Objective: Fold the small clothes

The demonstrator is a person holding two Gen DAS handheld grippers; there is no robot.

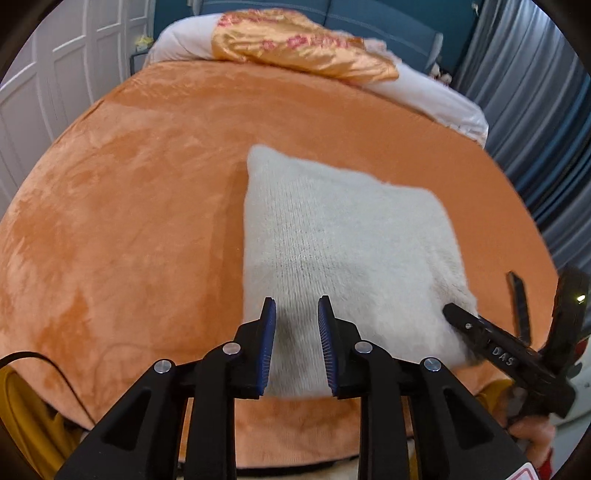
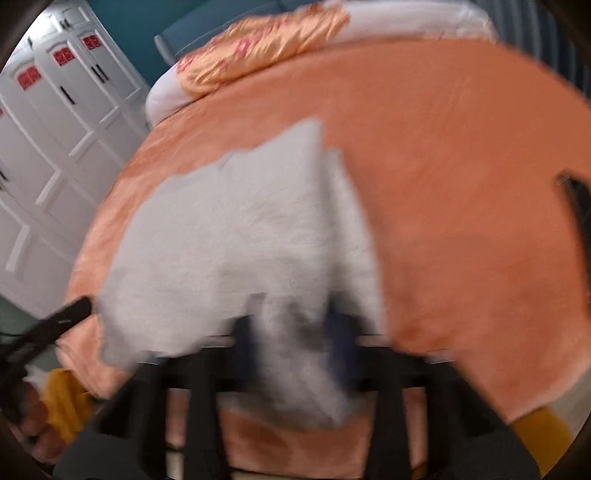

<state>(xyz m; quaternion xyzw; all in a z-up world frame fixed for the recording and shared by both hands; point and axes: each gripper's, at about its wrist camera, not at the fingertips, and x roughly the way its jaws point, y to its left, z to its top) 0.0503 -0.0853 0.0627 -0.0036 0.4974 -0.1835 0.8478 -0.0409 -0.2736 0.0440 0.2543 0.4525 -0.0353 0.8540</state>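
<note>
Left wrist: knit [image 1: 343, 236] beyond fingers [image 1: 269, 332].

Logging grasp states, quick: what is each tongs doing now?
Left tongs: open, empty, above the white knit garment.
Right tongs: shut on the garment's near edge.

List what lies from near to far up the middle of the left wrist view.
Left gripper, jaws apart with nothing pinched → folded white fuzzy garment → bare orange blanket → orange satin pillow on the white pillow → blue headboard.
</note>
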